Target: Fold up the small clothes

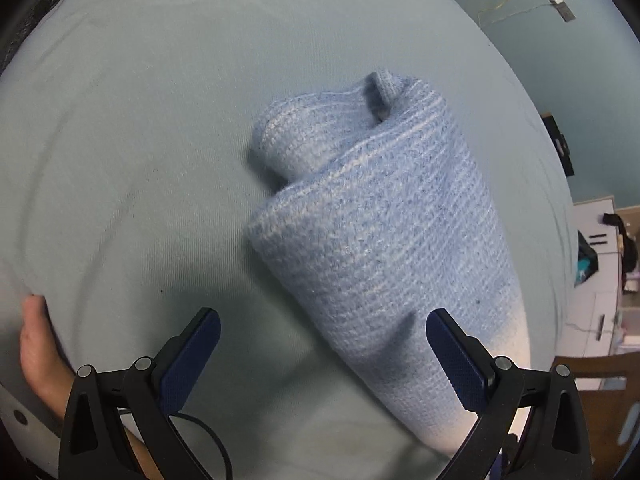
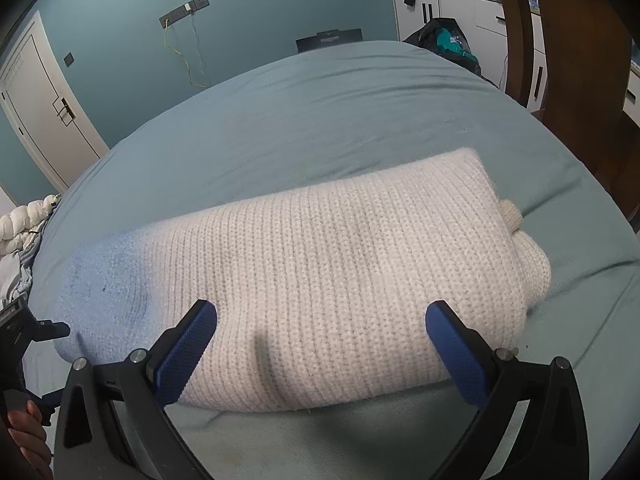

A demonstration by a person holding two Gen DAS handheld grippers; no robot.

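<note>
Left gripper: jaws spread wide, holding nothing. Its blue-padded right finger lies over the near edge of the knitted sweater; contact cannot be confirmed. The left finger stands over bare bedsheet. A bare hand shows at the lower left edge of this view.

Right gripper: jaws likewise spread wide, empty. Both fingers frame the near edge of the sweater, which sits between them; whether the pads touch the knit cannot be determined.

The sweater lies folded into a thick bundle on the teal bedsheet, blue at one end and fading to white at the other. A small knit tab sticks up at its far blue end.

Beyond the bed: a teal wall with a socket strip and dangling cable, a white door, white cabinets.
</note>
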